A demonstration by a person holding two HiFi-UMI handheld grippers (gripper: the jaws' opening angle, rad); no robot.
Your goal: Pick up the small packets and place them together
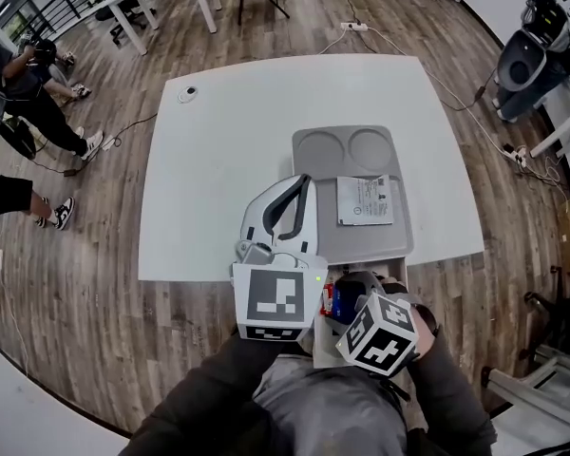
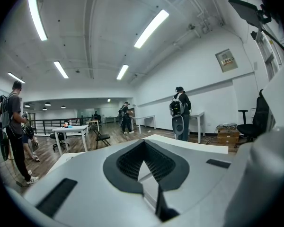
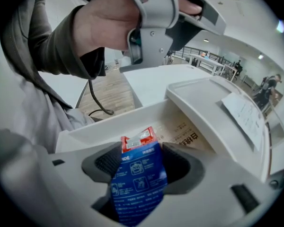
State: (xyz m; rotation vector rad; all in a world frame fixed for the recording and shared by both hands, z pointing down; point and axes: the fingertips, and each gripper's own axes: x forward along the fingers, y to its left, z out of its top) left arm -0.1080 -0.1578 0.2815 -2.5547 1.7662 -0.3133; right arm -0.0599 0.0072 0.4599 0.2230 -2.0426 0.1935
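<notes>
A small blue packet with a red top (image 3: 138,174) stands between the jaws of my right gripper (image 3: 141,161), which are spread wide and do not press on it. The gripper points steeply down into a white box (image 3: 109,124) at the table's near edge, with printed paper (image 3: 182,137) on its floor. In the head view the blue packet (image 1: 345,298) shows just ahead of the right gripper (image 1: 350,291). A flat white packet (image 1: 365,199) lies on the grey tray (image 1: 351,150). My left gripper (image 1: 302,182) hovers beside the tray with its tips together and nothing in them.
A small round white object (image 1: 188,92) sits at the table's far left. The grey tray has two round recesses (image 1: 369,147) at its far end. Cables (image 1: 104,141) run over the wooden floor. People (image 1: 28,88) stand to the left, and other tables and a chair stand beyond.
</notes>
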